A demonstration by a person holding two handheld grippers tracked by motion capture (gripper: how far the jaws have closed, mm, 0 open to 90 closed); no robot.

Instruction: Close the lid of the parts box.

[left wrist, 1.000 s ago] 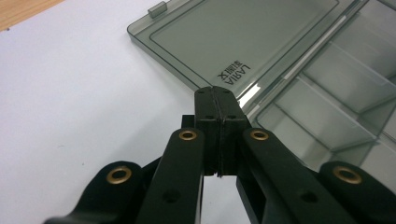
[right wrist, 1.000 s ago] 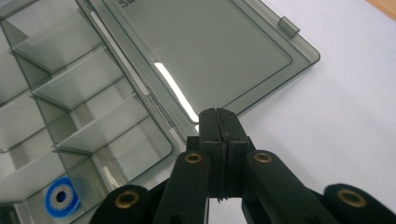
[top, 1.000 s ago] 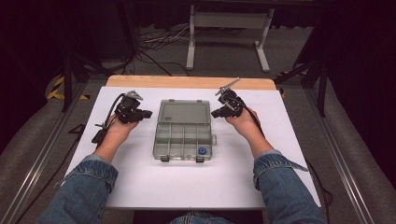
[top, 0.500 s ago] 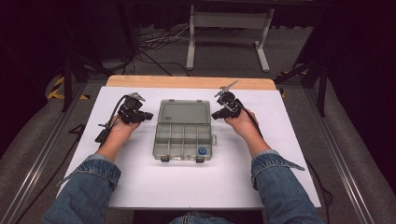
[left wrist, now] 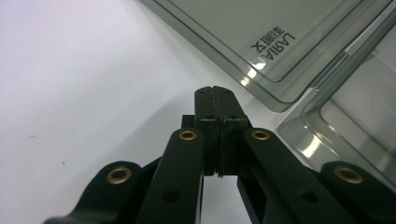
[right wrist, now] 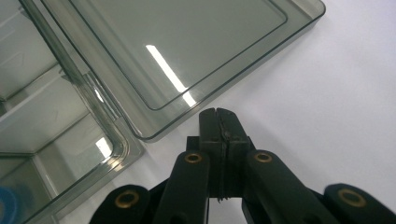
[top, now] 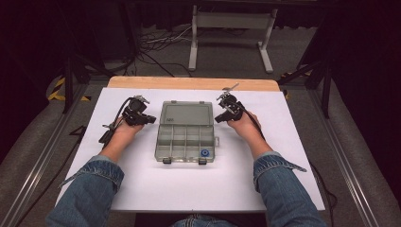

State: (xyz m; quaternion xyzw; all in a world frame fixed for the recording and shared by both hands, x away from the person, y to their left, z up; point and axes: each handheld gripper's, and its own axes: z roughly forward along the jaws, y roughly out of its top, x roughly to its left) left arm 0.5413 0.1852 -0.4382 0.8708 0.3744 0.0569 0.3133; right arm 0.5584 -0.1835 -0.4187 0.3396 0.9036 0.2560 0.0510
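Your left gripper (top: 150,119) and right gripper (top: 218,118), both clamped empty, flank the open compartment box (top: 185,132) on white tabletop (top: 189,189); grey, seemingly carpeted floor (top: 42,142) around

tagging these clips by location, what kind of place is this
Probably a lab or recording workspace: a white table on a dark floor, loose cables behind it, and a metal stand.

Open organizer box (top: 185,132) between bare table sides (top: 293,156)
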